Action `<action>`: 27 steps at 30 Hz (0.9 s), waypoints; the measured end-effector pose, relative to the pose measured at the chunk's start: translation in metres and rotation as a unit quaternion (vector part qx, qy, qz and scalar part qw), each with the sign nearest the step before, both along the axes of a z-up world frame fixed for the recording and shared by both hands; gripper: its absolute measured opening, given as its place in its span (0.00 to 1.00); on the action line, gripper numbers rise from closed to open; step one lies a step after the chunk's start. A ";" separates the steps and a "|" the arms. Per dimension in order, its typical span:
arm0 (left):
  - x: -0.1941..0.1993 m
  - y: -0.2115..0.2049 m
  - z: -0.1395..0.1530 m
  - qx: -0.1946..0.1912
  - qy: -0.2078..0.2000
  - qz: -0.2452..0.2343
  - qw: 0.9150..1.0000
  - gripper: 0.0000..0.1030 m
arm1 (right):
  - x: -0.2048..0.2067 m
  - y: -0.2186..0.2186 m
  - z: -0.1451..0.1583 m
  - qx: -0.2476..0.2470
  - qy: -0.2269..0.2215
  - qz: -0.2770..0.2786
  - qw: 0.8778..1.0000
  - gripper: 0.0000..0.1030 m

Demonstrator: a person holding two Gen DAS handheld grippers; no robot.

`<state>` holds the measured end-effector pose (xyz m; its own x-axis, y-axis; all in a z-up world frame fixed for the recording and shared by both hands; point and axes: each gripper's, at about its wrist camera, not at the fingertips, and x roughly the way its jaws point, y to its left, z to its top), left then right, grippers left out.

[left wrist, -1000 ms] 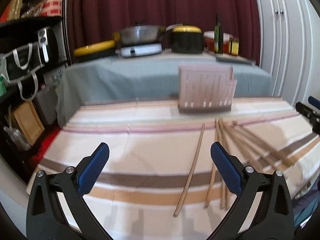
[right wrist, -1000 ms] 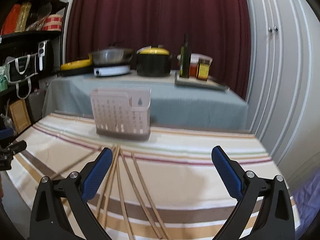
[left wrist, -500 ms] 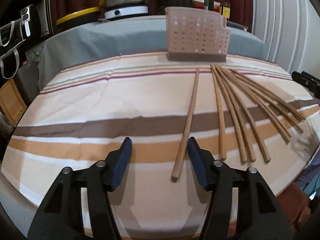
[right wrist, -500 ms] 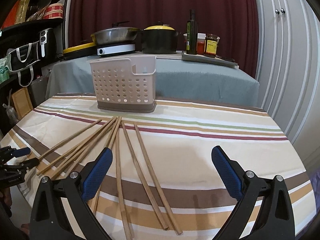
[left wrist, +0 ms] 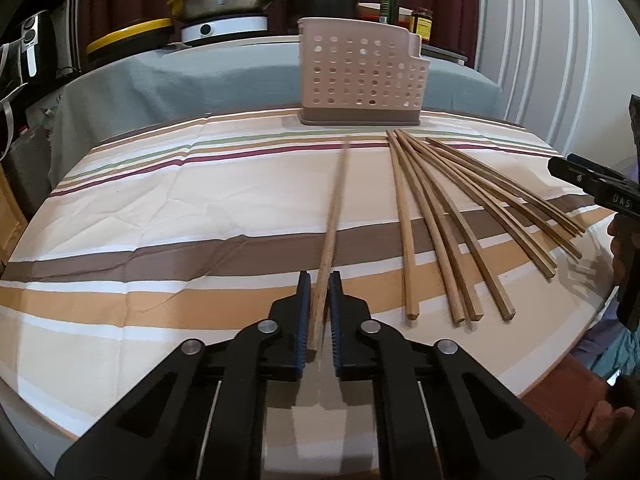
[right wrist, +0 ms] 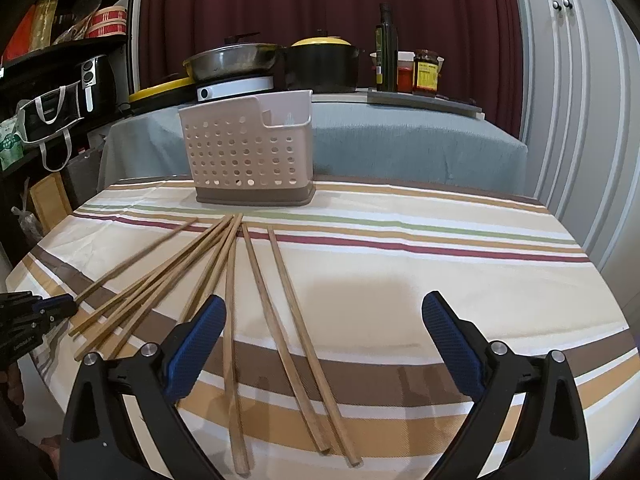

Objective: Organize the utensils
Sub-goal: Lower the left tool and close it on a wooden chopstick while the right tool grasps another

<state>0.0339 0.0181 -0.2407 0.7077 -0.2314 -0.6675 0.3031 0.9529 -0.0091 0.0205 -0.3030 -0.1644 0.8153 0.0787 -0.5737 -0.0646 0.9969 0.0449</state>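
One wooden chopstick [left wrist: 336, 200] lies apart on the striped tablecloth [left wrist: 160, 200], pointing toward a pink perforated utensil caddy [left wrist: 360, 76]. My left gripper [left wrist: 319, 276] is shut on that chopstick's near end, low over the cloth. To its right several more chopsticks [left wrist: 440, 216] fan out from the caddy. In the right wrist view the caddy [right wrist: 248, 148] stands at the far side, and the fanned chopsticks [right wrist: 256, 280] run toward me. My right gripper [right wrist: 324, 308] hangs open above their near ends with nothing between its fingers. The left gripper [right wrist: 56, 306] shows at the left edge.
Behind the table, a grey-covered counter [right wrist: 400, 140] carries a pan, a black pot with a yellow lid and bottles. Dark shelves [right wrist: 60, 80] with bags stand at the left. White cupboard doors [right wrist: 580, 100] are on the right. The table's round near edge is close.
My left gripper dropped toward the table and went from wide open to shut around the lone chopstick's near end. The right gripper came in lower over the fanned chopsticks, staying open.
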 end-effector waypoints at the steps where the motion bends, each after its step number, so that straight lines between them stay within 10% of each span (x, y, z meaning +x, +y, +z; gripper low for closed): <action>1: 0.000 -0.001 0.000 0.002 -0.001 -0.002 1.000 0.07 | -0.001 -0.001 -0.001 0.001 0.000 0.001 1.000 0.90; 5: 0.002 -0.001 0.000 0.001 0.001 -0.005 1.000 0.07 | 0.002 -0.007 -0.008 0.013 0.018 0.010 1.000 0.55; 27: 0.008 0.000 -0.001 -0.001 0.005 0.001 1.000 0.07 | -0.022 -0.015 -0.029 -0.027 0.074 0.062 0.995 0.26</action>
<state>0.0416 0.0178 -0.2414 0.7013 -0.2316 -0.6742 0.3005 0.9537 -0.0149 -0.0012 -0.3183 -0.1933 0.7082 0.1385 -0.6923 -0.1833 0.9830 0.0092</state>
